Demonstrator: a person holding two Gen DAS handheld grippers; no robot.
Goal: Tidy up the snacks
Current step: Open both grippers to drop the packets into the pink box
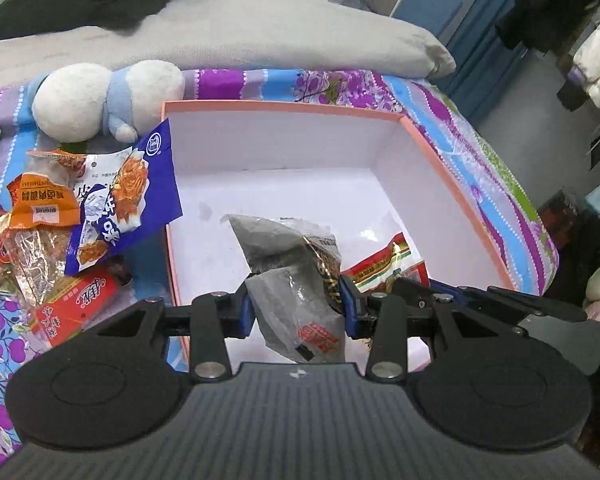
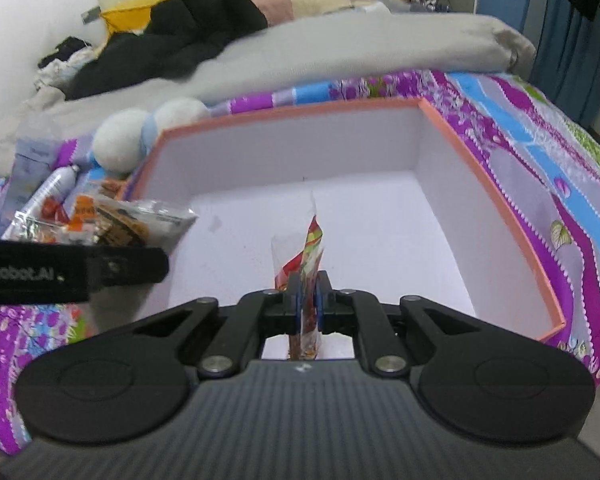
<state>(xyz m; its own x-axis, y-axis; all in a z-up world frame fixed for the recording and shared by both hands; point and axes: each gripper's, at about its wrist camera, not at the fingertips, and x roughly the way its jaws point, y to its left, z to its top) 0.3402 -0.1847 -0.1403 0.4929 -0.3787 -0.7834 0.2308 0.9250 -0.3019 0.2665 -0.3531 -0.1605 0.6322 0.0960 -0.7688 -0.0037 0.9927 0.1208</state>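
Holding 1 crinkled grey foil packet (image 1: 296,280), left gripper (image 1: 300,308) clamped; right gripper (image 2: 309,300) pinching 1 red-green packet (image 2: 306,256) over 1 rectangular pink-rimmed box (image 1: 460,184).

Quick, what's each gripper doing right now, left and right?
Left gripper: shut on a grey packet, over the box.
Right gripper: shut on a red packet.

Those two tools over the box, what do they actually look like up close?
Each tool, left tool and right tool, is matte black plastic: a ribbed body, two round discs, hinged linkage bars with silver pivot pins, and fingers faced with blue pads. White lettering ending "Robot.AI" marks the left tool's side in the right wrist view. No cables or sleeves show.
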